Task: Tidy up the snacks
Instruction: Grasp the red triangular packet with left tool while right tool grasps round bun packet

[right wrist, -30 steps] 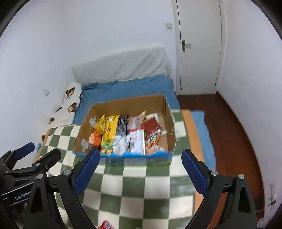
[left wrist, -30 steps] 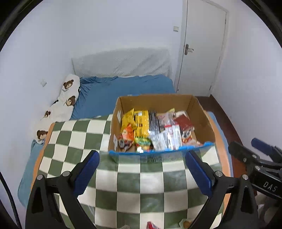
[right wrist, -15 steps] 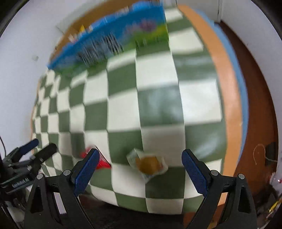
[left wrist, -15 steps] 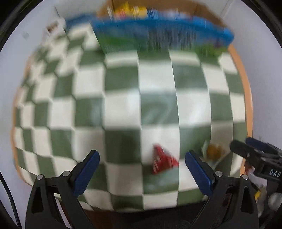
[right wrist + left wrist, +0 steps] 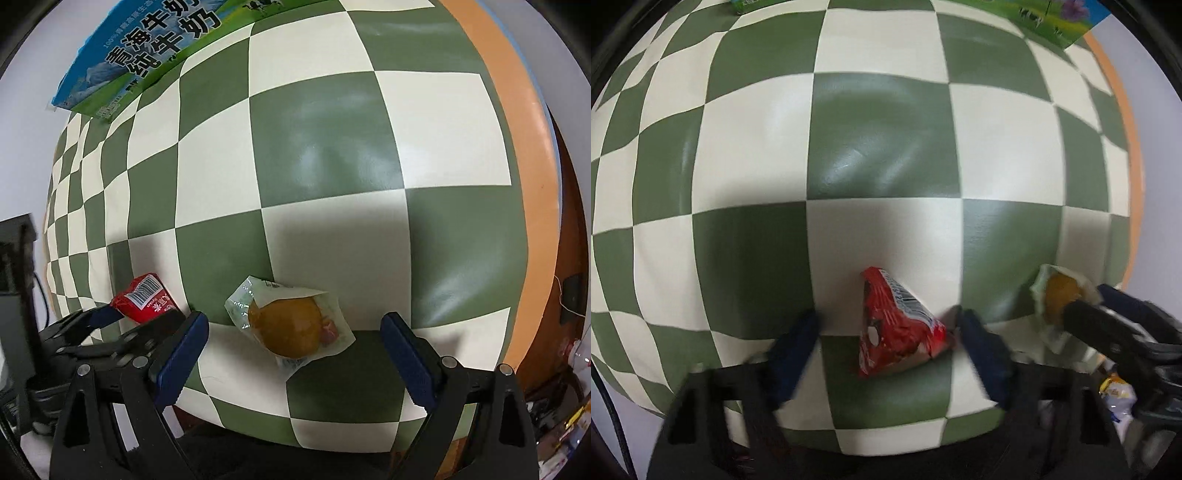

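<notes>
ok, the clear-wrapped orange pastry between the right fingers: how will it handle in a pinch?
The wrapped pastry looks soft and round, so a hard squeeze would probably dent it. Its loose film edges likely crumple and may slip first. It seems light, and lying flat on the checkered mat, it is unlikely to roll.

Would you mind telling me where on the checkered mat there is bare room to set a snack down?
The mat is bare across its broad middle, between the milk box at the far edge and the two snacks near the front. The front edge is crowded: the red packet lies between the left gripper fingers, the bun between the right gripper fingers.
</notes>
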Available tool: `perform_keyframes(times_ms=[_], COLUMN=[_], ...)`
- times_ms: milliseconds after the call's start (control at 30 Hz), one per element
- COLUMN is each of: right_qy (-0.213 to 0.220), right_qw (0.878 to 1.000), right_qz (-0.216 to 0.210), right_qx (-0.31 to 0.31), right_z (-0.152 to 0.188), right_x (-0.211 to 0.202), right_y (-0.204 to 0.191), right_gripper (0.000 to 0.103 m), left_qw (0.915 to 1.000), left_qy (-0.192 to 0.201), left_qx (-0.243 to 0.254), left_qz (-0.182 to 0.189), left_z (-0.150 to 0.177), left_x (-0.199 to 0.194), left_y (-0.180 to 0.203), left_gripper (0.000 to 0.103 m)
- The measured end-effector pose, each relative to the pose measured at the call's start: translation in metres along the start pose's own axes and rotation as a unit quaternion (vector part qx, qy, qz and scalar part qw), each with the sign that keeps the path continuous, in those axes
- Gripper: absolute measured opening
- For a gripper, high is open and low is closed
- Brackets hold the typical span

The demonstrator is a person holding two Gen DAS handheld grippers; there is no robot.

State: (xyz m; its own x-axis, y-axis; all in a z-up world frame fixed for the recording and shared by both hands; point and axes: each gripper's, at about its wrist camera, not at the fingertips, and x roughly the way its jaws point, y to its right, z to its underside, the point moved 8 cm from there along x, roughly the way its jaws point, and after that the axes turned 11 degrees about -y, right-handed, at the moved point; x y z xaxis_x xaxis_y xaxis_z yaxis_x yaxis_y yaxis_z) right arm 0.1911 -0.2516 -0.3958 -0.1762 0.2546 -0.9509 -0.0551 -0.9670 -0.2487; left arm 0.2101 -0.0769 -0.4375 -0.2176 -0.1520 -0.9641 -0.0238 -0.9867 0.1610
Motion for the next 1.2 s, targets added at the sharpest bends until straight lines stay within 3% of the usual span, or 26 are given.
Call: perform_keyframes(times_ms=[67, 167, 267, 333, 400, 733, 833, 900, 967, 1200], right_qy=[-0.001, -0.006, -0.013, -0.012, -0.001, 0.063, 0.055, 0.052, 0.049, 0.042], right_qw=[1.0, 1.0, 0.999, 0.997, 0.996, 0.996, 0.997, 0.998, 0.998, 0.999], right_qz=[0.003, 0.005, 0.023, 0.065, 0.073, 0.05, 0.039, 0.026, 0.024, 0.017], right_qx=[-0.003, -0.012, -0.033, -0.051, -0.059, -0.029, -0.027, -0.02, -0.019, -0.012], right_z=[-0.001, -0.002, -0.003, -0.004, -0.007, -0.059, -0.067, -0.067, -0.067, -0.066], right_x=[0.001, 0.006, 0.017, 0.022, 0.023, -0.004, -0.004, -0.003, -0.003, 0.002], right_y=[-0.002, -0.006, -0.017, -0.021, -0.026, -0.043, -0.043, -0.041, -0.035, -0.034], right_gripper=[0.096, 0.096, 0.086, 0.071, 0.067, 0.061, 0.066, 0.067, 0.067, 0.068], left_qw=[0.9999, 0.9999, 0.9998, 0.9997, 0.9994, 0.9972, 0.9965, 0.9935, 0.9911, 0.9927], left_qy=[0.003, 0.007, 0.015, 0.018, 0.024, 0.049, 0.022, 0.01, 0.006, 0.006], left_qx=[-0.001, -0.006, -0.012, -0.016, -0.024, -0.051, -0.052, -0.06, -0.068, -0.068], left_qz=[-0.009, -0.005, -0.005, -0.002, 0.002, 0.022, 0.063, 0.096, 0.114, 0.099], left_z=[0.0, -0.001, -0.005, -0.011, -0.017, -0.063, -0.062, -0.058, -0.055, -0.055], left_x=[0.0, -0.004, -0.011, -0.016, -0.022, -0.053, -0.046, -0.041, -0.038, -0.039], left_y=[-0.001, -0.001, -0.003, -0.005, -0.009, -0.021, -0.019, -0.024, -0.024, -0.022], left_gripper=[0.042, 0.036, 0.036, 0.036, 0.036, 0.036, 0.048, 0.062, 0.066, 0.067])
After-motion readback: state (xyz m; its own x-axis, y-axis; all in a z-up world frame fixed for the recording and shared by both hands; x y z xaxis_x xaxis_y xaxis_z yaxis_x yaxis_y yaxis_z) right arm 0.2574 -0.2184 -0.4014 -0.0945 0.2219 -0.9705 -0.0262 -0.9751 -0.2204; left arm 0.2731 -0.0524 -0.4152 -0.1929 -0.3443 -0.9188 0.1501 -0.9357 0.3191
